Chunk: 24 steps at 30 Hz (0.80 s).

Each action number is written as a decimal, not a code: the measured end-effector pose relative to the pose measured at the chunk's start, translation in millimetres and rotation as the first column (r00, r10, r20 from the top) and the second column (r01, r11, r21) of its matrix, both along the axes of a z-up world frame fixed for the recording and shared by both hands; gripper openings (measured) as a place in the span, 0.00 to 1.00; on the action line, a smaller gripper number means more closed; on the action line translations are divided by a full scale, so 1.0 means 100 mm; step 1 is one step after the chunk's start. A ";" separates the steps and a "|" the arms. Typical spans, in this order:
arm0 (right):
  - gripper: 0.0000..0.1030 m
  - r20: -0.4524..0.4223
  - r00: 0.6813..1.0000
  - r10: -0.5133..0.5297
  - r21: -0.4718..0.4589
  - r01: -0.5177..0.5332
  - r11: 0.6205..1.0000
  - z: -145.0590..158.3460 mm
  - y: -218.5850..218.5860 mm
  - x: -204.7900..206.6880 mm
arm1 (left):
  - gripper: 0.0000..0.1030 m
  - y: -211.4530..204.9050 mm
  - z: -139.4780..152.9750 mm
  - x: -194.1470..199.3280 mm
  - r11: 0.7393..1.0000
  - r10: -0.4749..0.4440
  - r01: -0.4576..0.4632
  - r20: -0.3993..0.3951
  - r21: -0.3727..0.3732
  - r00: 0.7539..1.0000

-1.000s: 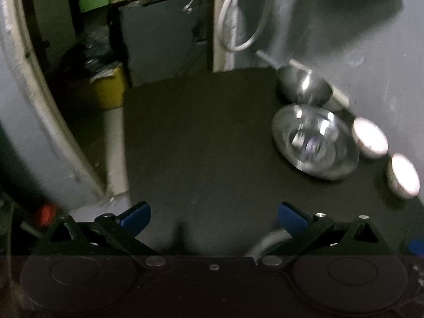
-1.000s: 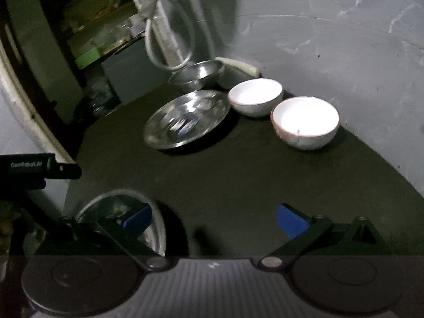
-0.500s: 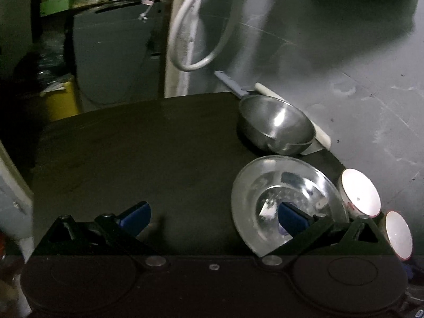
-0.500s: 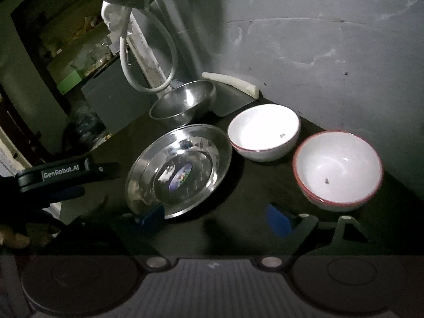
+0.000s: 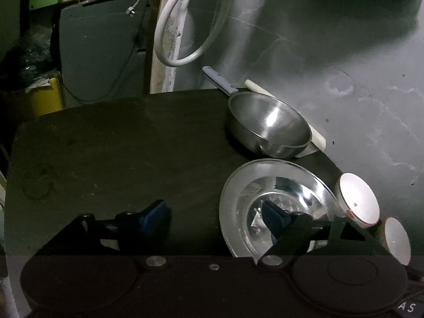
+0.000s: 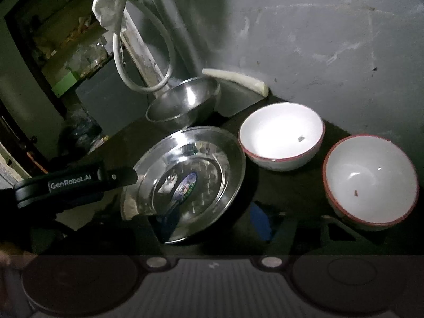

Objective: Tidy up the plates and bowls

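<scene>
Left gripper [image 5: 212,212] wide, empty; steel plate [image 5: 238,185] under its right finger. Right gripper [image 6: 214,220] wide, empty, plate ahead-left, two white bowls [image 6: 281,135] ahead-right. Plate light, stiff, slippery: pinch rim. Bowls likely chip-prone.

Both tools [image 5: 214,213] [image 6: 212,218] wide open

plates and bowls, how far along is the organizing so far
Nothing looks stacked yet: the steel plate, steel bowl and two white bowls each sit apart on the dark table. In hand: nothing. Both tools are open, the left tool and right tool each with one finger over the plate. Left: grasping and grouping everything.
</scene>
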State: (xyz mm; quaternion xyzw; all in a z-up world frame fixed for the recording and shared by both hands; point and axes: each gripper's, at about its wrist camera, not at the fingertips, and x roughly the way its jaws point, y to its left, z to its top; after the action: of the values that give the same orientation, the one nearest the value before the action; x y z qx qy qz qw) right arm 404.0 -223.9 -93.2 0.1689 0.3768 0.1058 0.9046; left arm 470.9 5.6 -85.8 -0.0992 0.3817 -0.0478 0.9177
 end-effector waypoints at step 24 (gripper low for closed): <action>0.25 -0.016 0.999 0.051 -0.027 -0.052 0.998 0.02 0.07 -0.14 | 0.18 0.03 -0.06 -0.30 0.997 0.002 -0.008 -0.081 -0.074 0.997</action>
State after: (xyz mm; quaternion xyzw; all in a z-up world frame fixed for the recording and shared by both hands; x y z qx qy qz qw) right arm 390.0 -217.4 -91.1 0.1473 0.3892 0.1227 0.9010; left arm 440.6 8.8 -91.4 -0.1358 0.4163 -0.0557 0.8973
